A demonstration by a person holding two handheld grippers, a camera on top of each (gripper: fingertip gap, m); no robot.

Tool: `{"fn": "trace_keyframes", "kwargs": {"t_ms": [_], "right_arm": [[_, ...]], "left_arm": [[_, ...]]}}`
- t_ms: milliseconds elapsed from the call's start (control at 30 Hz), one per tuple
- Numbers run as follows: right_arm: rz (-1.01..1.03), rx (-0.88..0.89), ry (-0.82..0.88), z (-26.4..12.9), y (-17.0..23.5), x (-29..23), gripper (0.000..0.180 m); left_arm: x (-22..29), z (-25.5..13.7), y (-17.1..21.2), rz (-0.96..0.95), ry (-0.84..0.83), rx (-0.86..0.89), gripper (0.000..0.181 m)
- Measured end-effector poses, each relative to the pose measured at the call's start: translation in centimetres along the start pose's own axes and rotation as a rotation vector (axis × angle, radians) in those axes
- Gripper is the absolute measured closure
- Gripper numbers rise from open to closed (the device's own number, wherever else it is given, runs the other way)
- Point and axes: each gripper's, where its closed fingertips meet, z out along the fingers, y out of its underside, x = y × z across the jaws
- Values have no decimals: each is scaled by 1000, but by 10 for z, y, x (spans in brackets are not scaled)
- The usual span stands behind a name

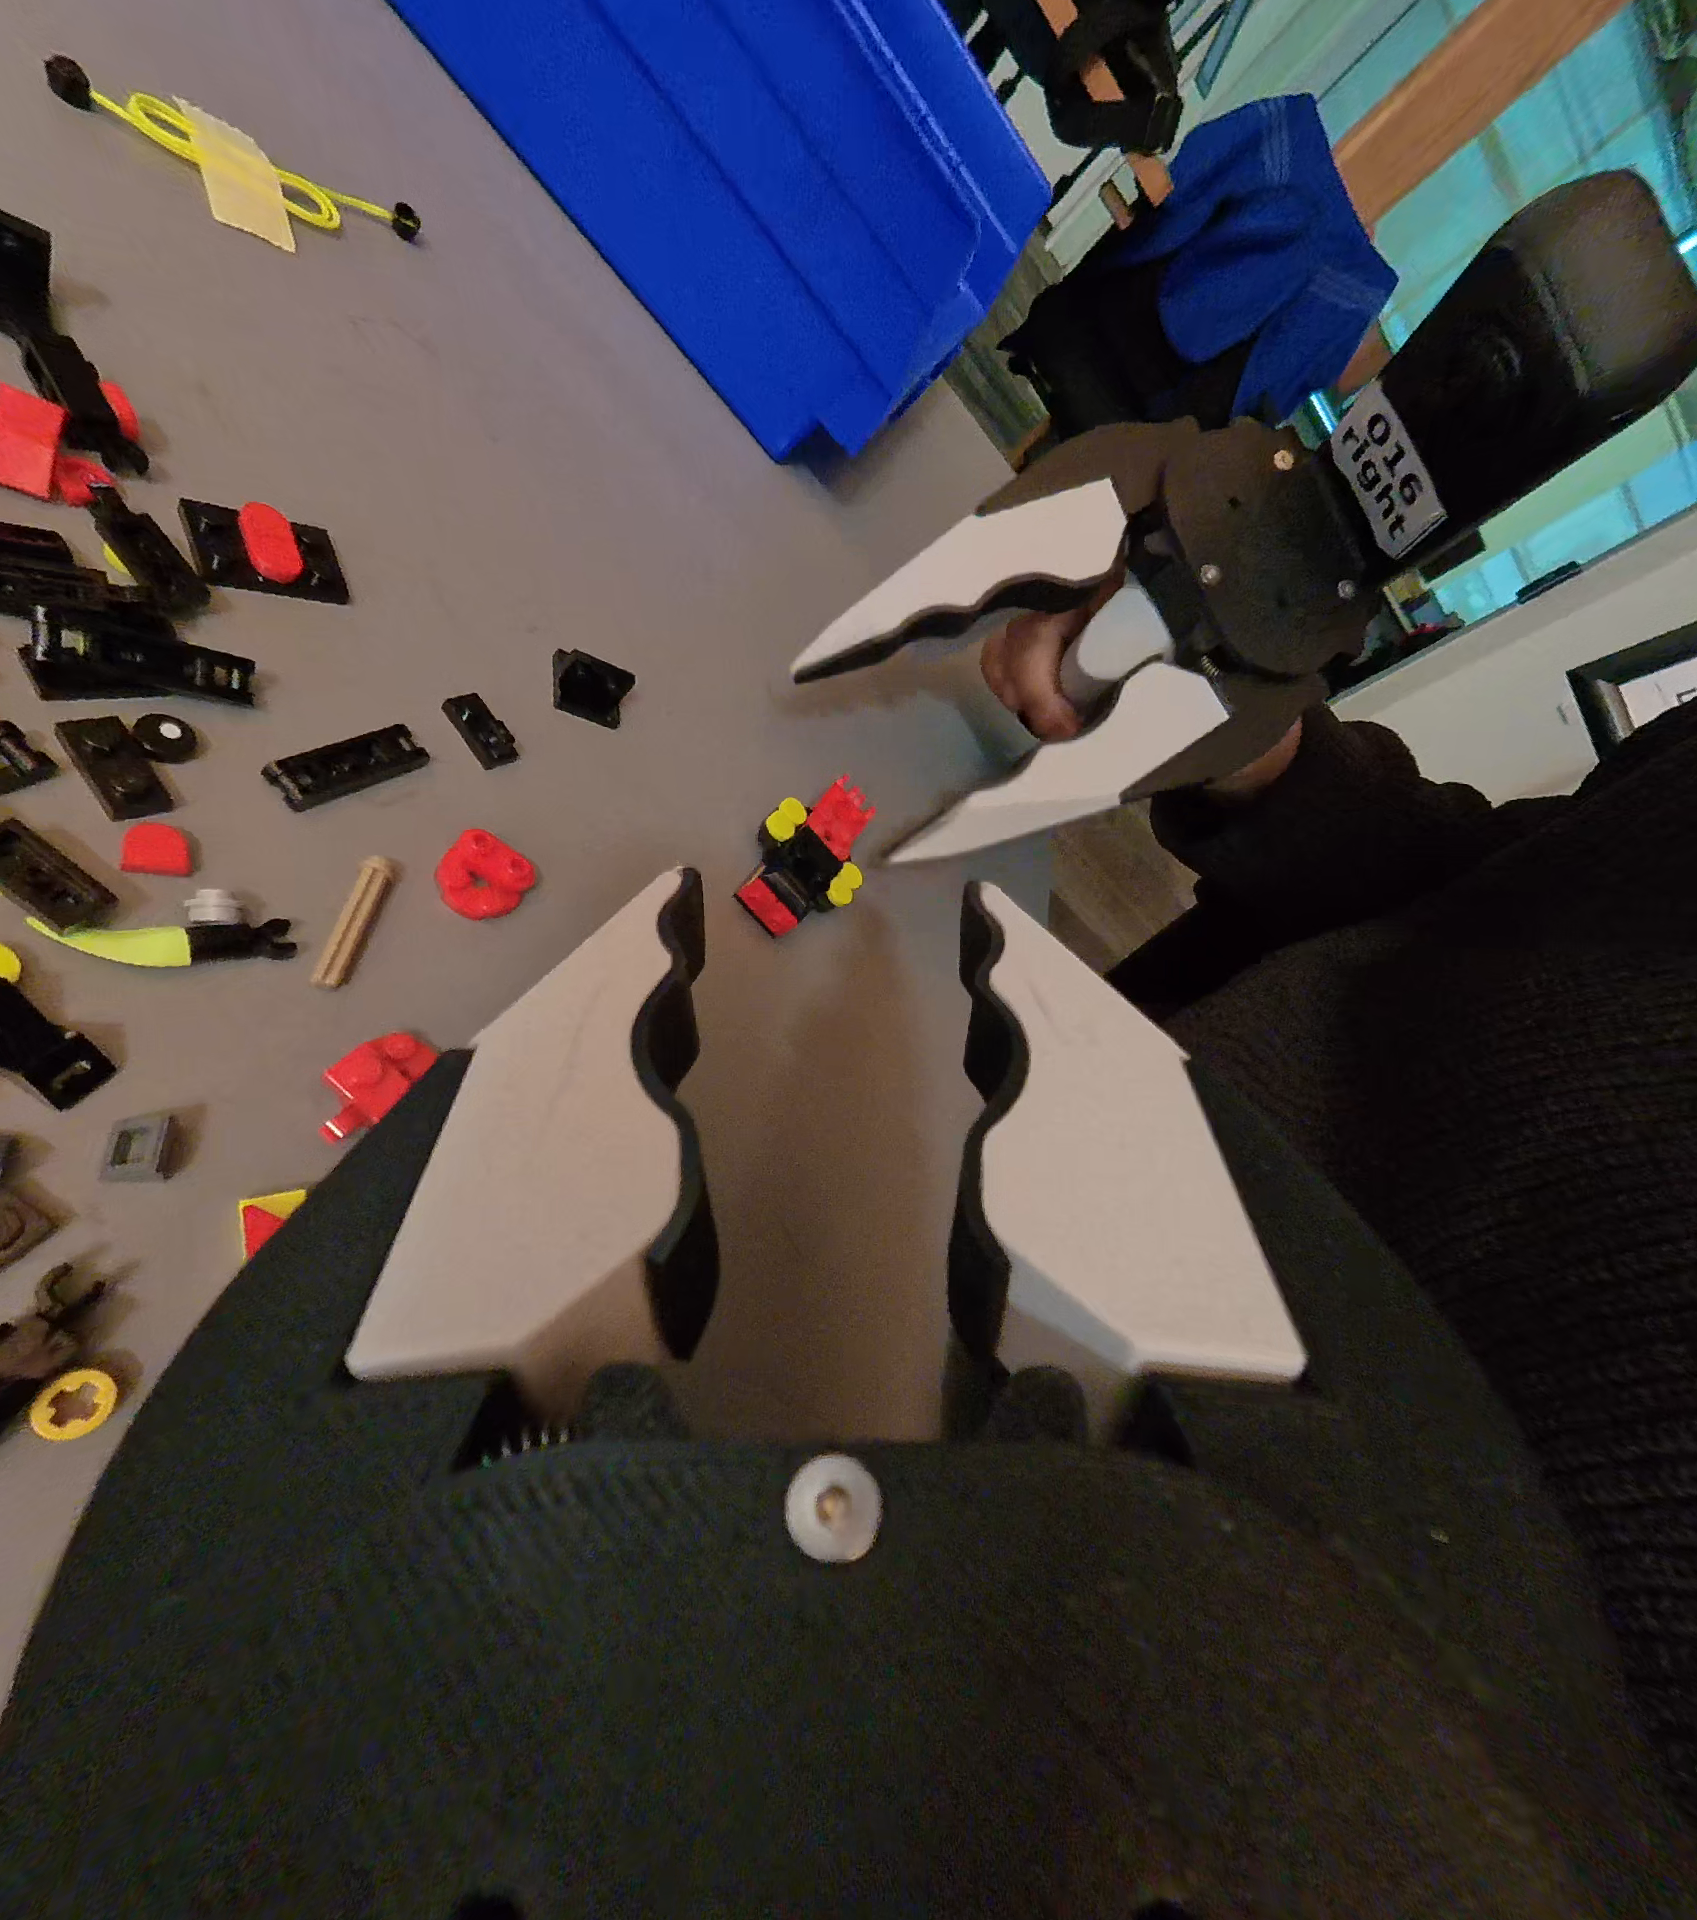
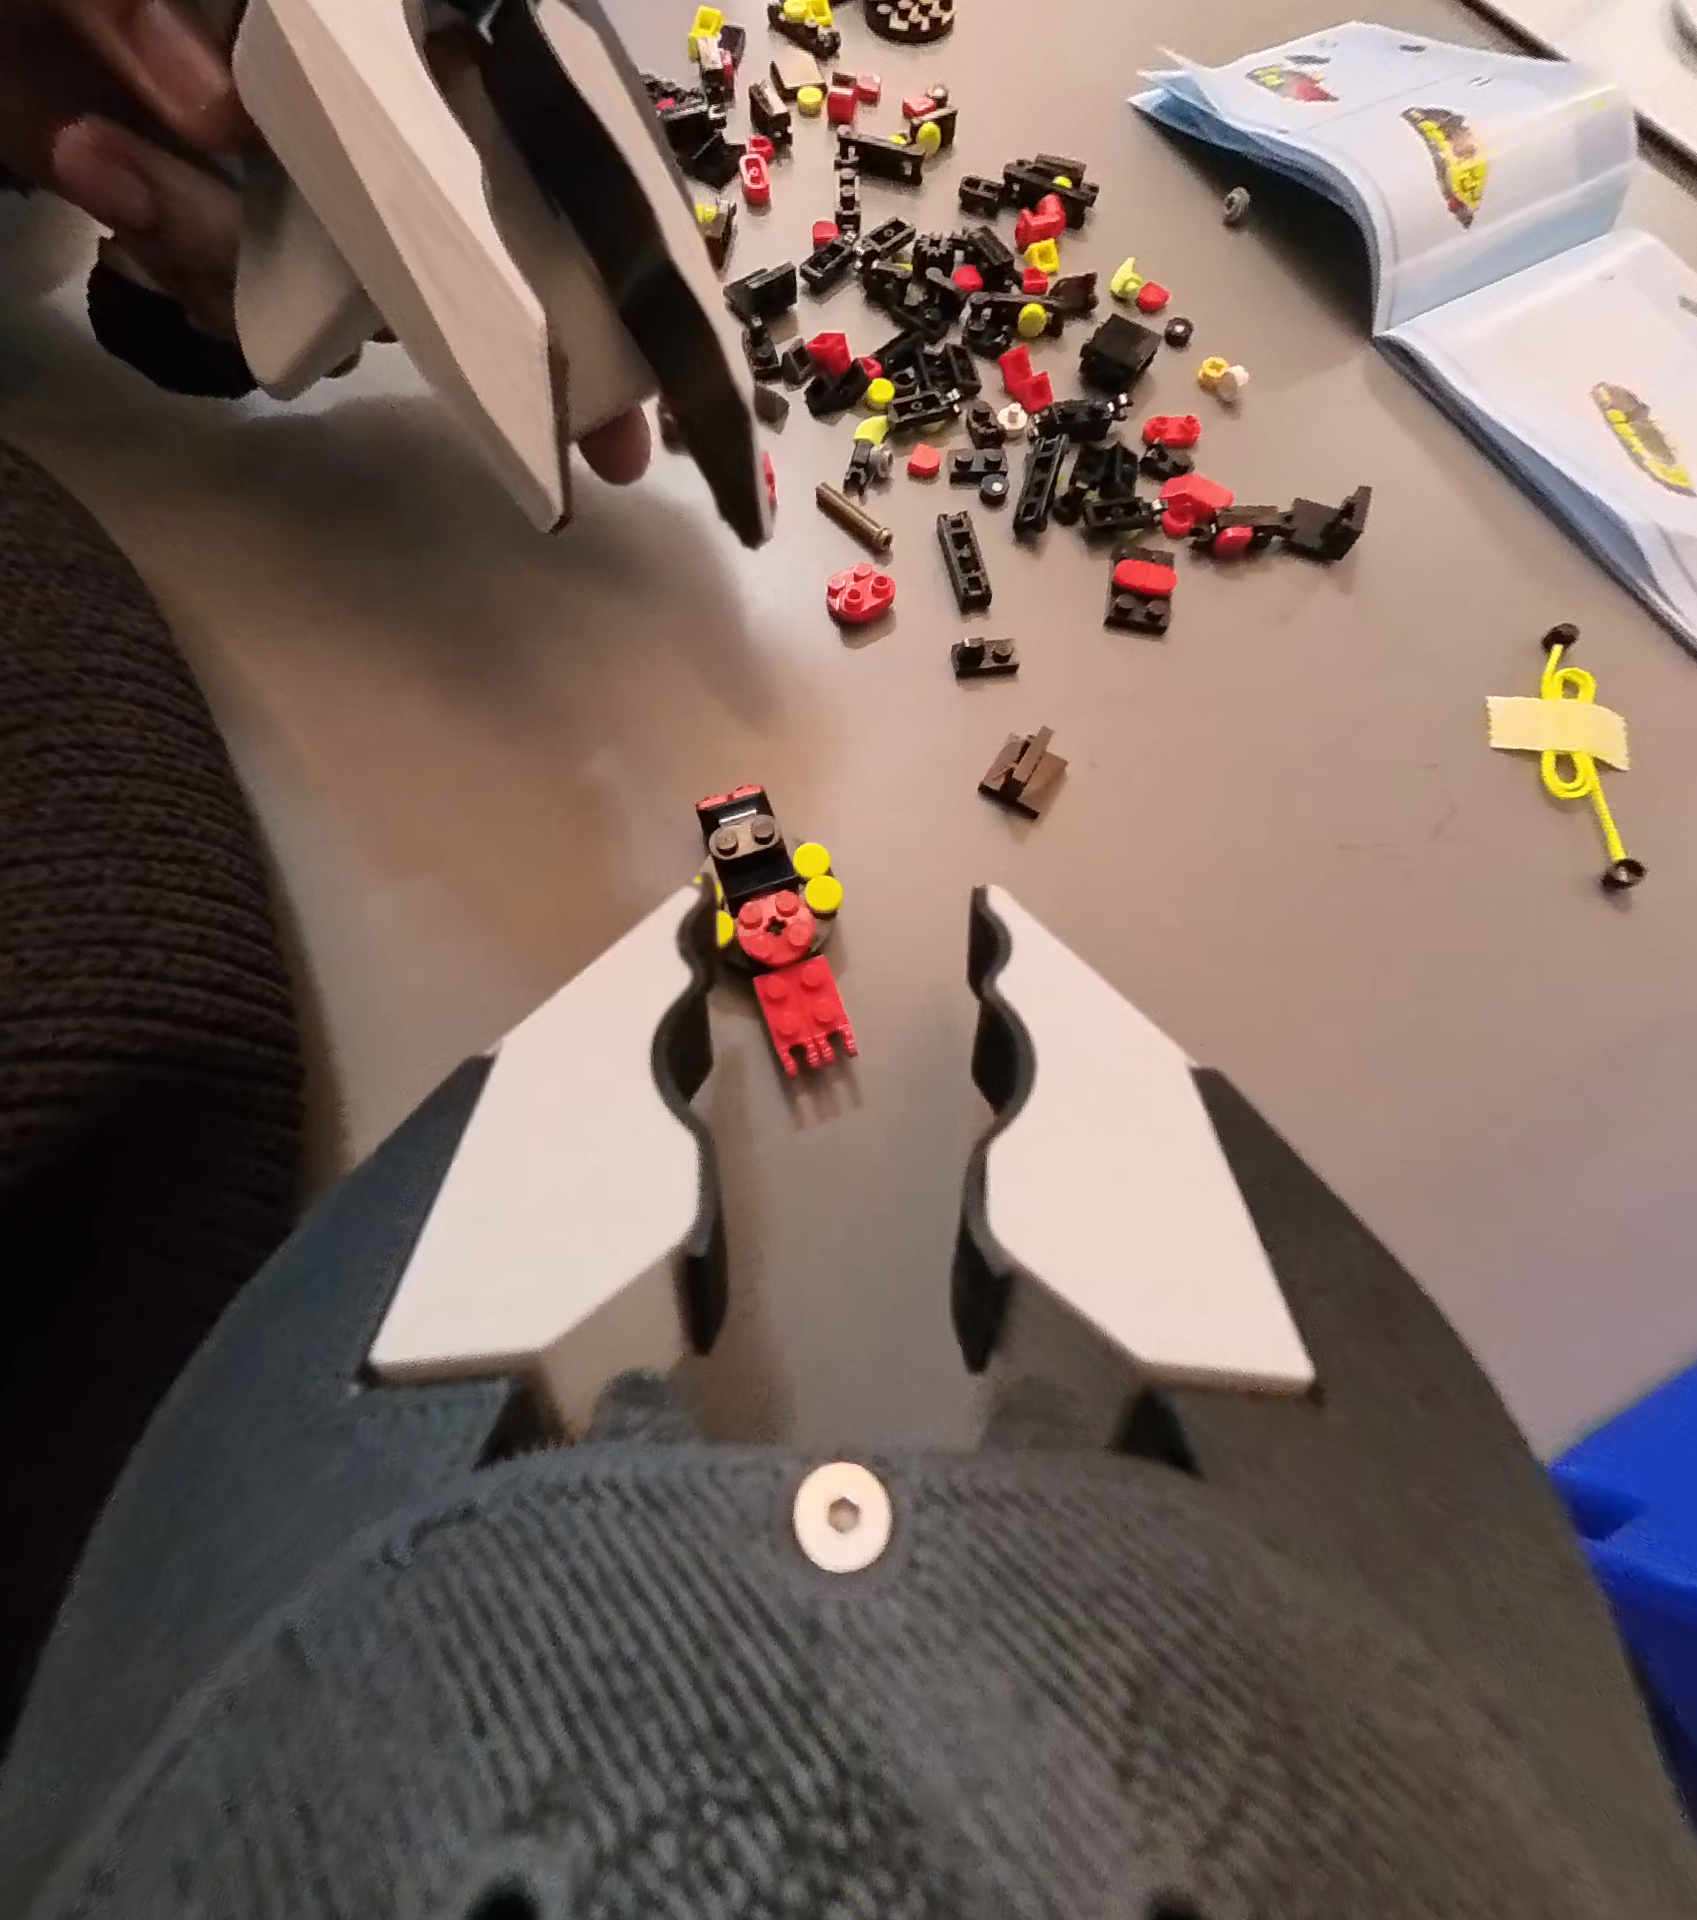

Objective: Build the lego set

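1. The left tool [image 1: 828,894] stands with its jaws apart and nothing between them, low in the middle of the left wrist view over the grey surface [image 1: 532,436].
2. The right tool [image 2: 833,904] is likewise spread wide and empty, at the lower centre of the right wrist view.
3. A small half-built lego assembly [image 2: 776,925] of red, black and yellow pieces lies flat on the surface. In the right wrist view it sits just beside the inner edge of the tool's left-hand finger [image 2: 563,1153]; whether it touches that finger cannot be told.
4. In the left wrist view the same assembly [image 1: 804,868] lies just beyond the fingertips, between them and the tips of the other tool at centre right.
5. Loose lego pieces [image 2: 989,343], mostly black with red and yellow, are scattered in the upper middle of the right wrist view, well apart from the assembly.
6. An open instruction booklet [image 2: 1509,312] lies at the upper right.
7. A yellow cord [image 2: 1571,748] with a strip of tape across it lies at the right edge.
8. A blue bin [image 1: 771,187] fills the top centre of the left wrist view.
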Motion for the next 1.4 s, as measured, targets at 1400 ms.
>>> {"fn": "trace_keyframes", "kwargs": {"t_ms": [1400], "right_arm": [[69,-2,33,3,2,14,106]], "left_arm": [[-4,3,5,-73,28,-32,133]]}}
